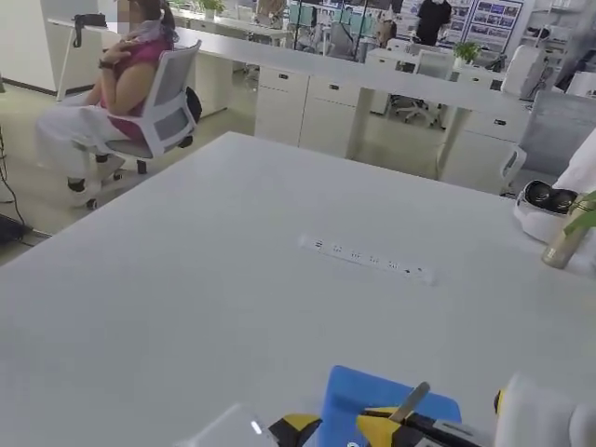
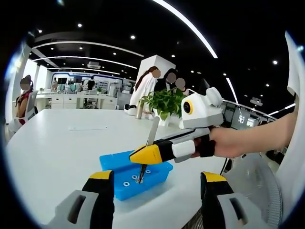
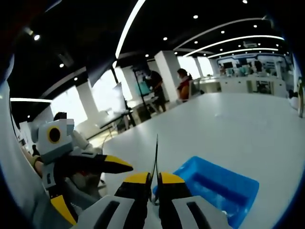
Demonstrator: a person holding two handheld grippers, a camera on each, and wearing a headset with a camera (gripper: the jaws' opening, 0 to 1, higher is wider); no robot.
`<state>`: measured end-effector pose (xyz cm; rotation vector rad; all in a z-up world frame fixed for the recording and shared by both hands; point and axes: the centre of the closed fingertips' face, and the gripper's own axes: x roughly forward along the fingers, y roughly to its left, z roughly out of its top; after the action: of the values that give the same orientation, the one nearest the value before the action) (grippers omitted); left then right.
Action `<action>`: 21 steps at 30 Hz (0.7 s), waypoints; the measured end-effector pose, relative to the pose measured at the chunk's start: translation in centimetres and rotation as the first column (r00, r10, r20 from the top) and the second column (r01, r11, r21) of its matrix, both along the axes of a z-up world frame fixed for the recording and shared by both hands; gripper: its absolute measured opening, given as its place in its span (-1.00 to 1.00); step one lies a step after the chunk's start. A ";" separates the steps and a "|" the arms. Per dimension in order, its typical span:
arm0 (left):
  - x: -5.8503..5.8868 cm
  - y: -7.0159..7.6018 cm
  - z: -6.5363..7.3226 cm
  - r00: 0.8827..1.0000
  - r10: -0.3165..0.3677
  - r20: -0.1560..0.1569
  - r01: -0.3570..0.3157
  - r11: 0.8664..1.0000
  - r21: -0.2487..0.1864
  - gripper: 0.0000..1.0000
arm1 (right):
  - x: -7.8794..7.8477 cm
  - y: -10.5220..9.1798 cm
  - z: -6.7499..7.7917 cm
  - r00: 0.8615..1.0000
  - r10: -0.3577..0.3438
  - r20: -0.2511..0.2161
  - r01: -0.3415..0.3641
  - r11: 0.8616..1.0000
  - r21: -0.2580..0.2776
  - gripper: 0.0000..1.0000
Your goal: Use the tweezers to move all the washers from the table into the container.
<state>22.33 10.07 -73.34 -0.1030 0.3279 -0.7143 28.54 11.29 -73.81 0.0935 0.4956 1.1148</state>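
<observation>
Washers point(image 2: 127, 182): left gripper view, I count several small pale rings lying inside the blue container point(image 2: 143, 187), which sits on the white table point(image 2: 57, 143)
Left hand-held gripper point(image 2: 157, 177): same view, my own yellow-tipped jaws rise at the bottom, spread wide and released, nothing between them
Right hand-held gripper point(image 2: 145, 155): enters from the right with a hand on its grip, clenched on the tweezers point(image 2: 153, 131), which stand near upright with their points down inside the container among the washers
Potted plant point(image 2: 164, 102): far side of the table, people point(image 2: 157, 83) standing behind it

Right gripper view: jaws pressed together on the thin tweezers, which rise straight between them; container just ahead to the right; left hand-held gripper at the left edge, its yellow tip pointing toward the tweezers

Head view: container at the bottom edge, tweezers slanting above it in the right hand-held gripper; power strip point(image 1: 368, 258) mid-table, well apart from the container; seated person point(image 1: 130, 84) on a swivel chair beyond the table's far corner
</observation>
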 end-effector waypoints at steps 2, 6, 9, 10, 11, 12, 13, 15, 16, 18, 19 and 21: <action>0.0 0.0 0.0 1.000 0.001 0.001 -0.001 1.000 0.001 0.50 | 0.5 0.0 0.3 1.000 -0.010 0.006 0.010 1.000 0.005 -0.93; 0.0 0.0 0.0 1.000 0.002 -0.001 -0.002 1.000 0.000 0.49 | 2.0 -0.2 0.4 0.999 -0.035 0.014 0.035 0.999 0.005 -0.93; 0.0 0.0 0.0 1.000 0.000 0.000 0.000 1.000 0.002 0.49 | 3.1 -0.4 0.1 0.998 -0.054 0.030 0.055 0.998 -0.011 -0.93; 0.0 0.0 0.0 1.000 0.000 -0.001 0.000 1.000 0.003 0.49 | 3.4 -0.4 -0.1 0.998 -0.054 0.033 0.054 0.998 -0.013 -0.93; 0.0 0.0 0.0 1.000 0.000 -0.002 0.000 1.000 0.004 0.49 | 3.6 -0.4 -0.2 0.998 -0.055 0.032 0.056 0.998 -0.013 -0.93; 0.0 0.0 0.0 1.000 0.001 -0.003 -0.001 1.000 0.006 0.49 | 3.7 -0.3 -0.3 0.998 -0.057 0.034 0.057 0.998 -0.017 -0.93; 0.0 0.0 0.0 1.000 0.001 -0.001 -0.001 1.000 0.006 0.49 | 3.9 -0.2 -0.5 0.998 -0.057 0.037 0.058 0.998 -0.026 -0.93; 0.0 0.0 0.0 1.000 0.001 -0.002 -0.001 1.000 0.005 0.49 | 4.2 -0.1 -0.9 0.998 -0.055 0.042 0.057 0.998 -0.041 -0.93; 0.0 0.0 0.0 1.000 0.002 -0.003 -0.002 1.000 0.005 0.49 | 4.3 -0.1 -1.0 0.998 -0.055 0.043 0.057 0.997 -0.043 -0.93; 0.0 0.0 0.0 1.000 0.002 -0.002 -0.002 1.000 0.006 0.49 | 4.8 -0.1 -1.4 0.998 -0.054 0.044 0.056 0.997 -0.050 -0.93; 0.0 0.0 0.0 1.000 0.002 -0.002 -0.002 1.000 0.005 0.49 | 5.0 0.0 -1.7 0.997 -0.055 0.044 0.058 0.997 -0.058 -0.93; 0.0 0.1 -0.1 1.000 0.003 -0.002 -0.003 1.000 0.006 0.49 | 5.3 0.1 -2.1 0.998 -0.054 0.045 0.057 0.996 -0.071 -0.93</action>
<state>22.37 10.14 -73.40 -0.0984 0.3322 -0.7100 33.81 11.36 -75.94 0.0203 0.4919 1.0410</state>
